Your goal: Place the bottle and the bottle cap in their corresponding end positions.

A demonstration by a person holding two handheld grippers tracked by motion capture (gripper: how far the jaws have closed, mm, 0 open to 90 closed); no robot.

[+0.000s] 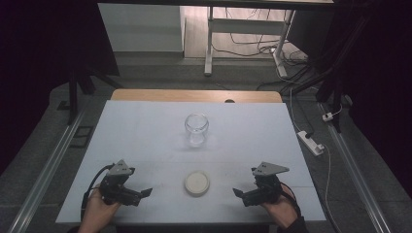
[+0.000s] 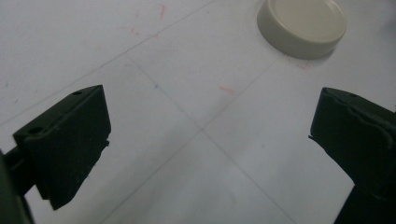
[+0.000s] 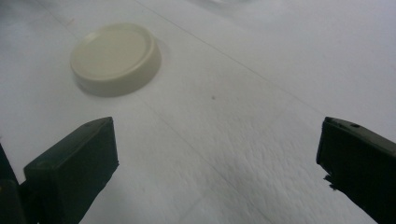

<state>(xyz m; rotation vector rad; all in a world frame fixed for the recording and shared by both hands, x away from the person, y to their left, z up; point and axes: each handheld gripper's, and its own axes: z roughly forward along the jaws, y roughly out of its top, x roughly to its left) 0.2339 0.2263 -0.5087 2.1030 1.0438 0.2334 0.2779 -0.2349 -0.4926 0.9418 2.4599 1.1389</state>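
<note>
A clear glass jar (image 1: 196, 128) stands upright and lidless in the middle of the white table (image 1: 145, 131). Nearer the front lies a cream round lid (image 1: 197, 183), flat on the table; it also appears as the lid (image 2: 302, 25) in the left gripper view and the lid (image 3: 116, 58) in the right gripper view. My left gripper (image 1: 145, 193) rests low at the front left, pointing toward the lid, jaws wide apart and empty (image 2: 208, 140). My right gripper (image 1: 238, 193) sits at the front right, also aimed at the lid, open with nothing between its jaws (image 3: 217, 163).
A wooden strip (image 1: 194, 95) edges the table's far side. Beyond it stand a white desk frame (image 1: 209, 43) and loose cables (image 1: 252, 46) on the floor. A power strip (image 1: 311, 142) lies off the right edge. Metal rails (image 1: 43, 170) run along both sides.
</note>
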